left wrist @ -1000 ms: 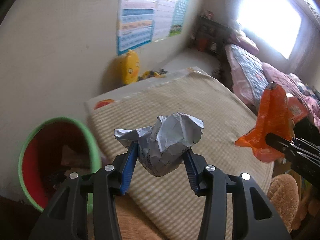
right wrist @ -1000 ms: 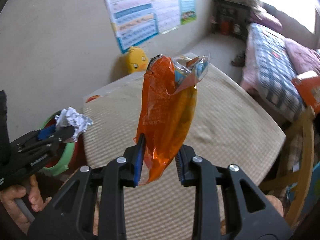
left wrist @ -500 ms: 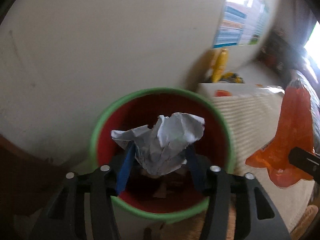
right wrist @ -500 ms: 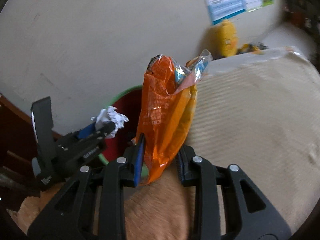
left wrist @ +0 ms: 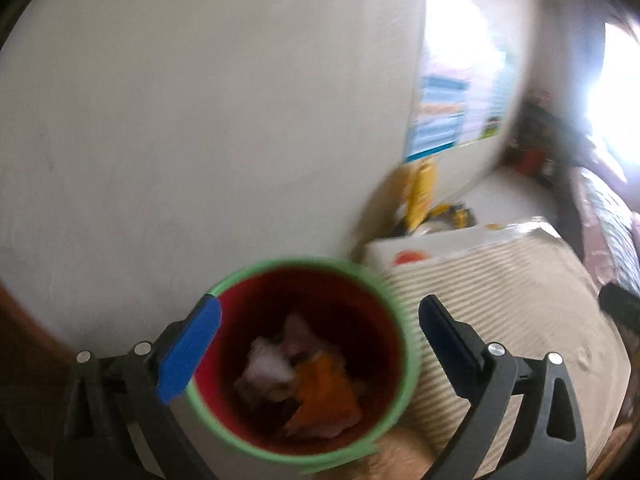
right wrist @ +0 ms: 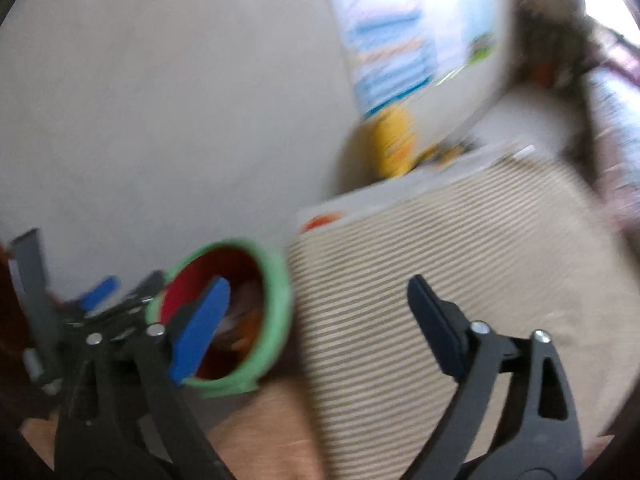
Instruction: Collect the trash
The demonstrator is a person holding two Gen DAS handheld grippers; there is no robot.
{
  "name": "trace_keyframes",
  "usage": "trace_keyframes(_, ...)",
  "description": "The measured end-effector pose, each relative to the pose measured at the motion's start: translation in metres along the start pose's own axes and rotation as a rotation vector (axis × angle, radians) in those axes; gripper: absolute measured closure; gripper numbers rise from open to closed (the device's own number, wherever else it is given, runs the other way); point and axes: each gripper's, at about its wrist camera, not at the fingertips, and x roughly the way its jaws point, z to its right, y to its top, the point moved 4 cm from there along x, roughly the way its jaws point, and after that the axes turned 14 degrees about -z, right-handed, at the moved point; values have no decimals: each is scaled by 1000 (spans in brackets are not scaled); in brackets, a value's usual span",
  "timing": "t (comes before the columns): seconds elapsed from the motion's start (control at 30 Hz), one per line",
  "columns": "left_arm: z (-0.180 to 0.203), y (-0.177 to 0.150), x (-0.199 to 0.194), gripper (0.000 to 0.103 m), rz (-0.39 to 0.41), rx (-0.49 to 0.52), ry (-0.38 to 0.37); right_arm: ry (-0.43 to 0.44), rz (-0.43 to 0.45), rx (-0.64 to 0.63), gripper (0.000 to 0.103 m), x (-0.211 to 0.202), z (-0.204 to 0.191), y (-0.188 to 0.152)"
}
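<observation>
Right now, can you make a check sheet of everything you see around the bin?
Surface: striped beige mat, blurred.
Job's things: crumpled paper and orange wrapper lie inside the green-rimmed red bin.
Clutter: yellow toy by the wall.
Grippers: left gripper open and empty over the bin; right gripper open and empty beside it.
Cables: nothing seen.
Surroundings: wall poster, bright window, bed at the right edge.
</observation>
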Motion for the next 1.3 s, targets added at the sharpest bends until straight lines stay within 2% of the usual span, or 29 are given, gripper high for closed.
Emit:
trace_keyframes(0.03, 16, 3, -8, 8, 26, 27, -10, -50, 52, 3, 5, -16, 10, -2)
trace_keyframes(0.13, 56, 16, -29, 8, 95, 69, -88, -186, 200, 24, 5, -63, 37, -13)
trace_keyframes(0.27, 103, 26, -62, 8, 200, 102, -165, -278, 319, 109, 5, -98, 73, -24)
trace_keyframes(0.33, 123, 29, -77, 8, 243, 127, -184, -282, 338, 185, 5, -110, 92, -33)
trace_keyframes(0.43, 148, 31, -96, 8, 270, 145, -211, -235, 409, 295, 5, -124, 116, -48)
trace_keyframes(0.53, 164, 28, -105, 8, 270, 157, -241, -216, 385, 378, 5, -128, 133, -53)
trace_keyframes(0.67, 173, 18, -114, 8, 271, 192, -233, -214, 361, 419, 5, -126, 143, -63)
trace_keyframes(0.77, 175, 14, -114, 8, 263, 213, -236, -222, 359, 424, 5, -124, 144, -68)
trace_keyframes(1.0, 173, 16, -102, 8, 214, 184, -250, -236, 352, 409, 5, -118, 152, -68)
trace_keyframes(1.3, 178, 10, -91, 8, 194, 212, -239, -230, 316, 417, 5, -106, 157, -72)
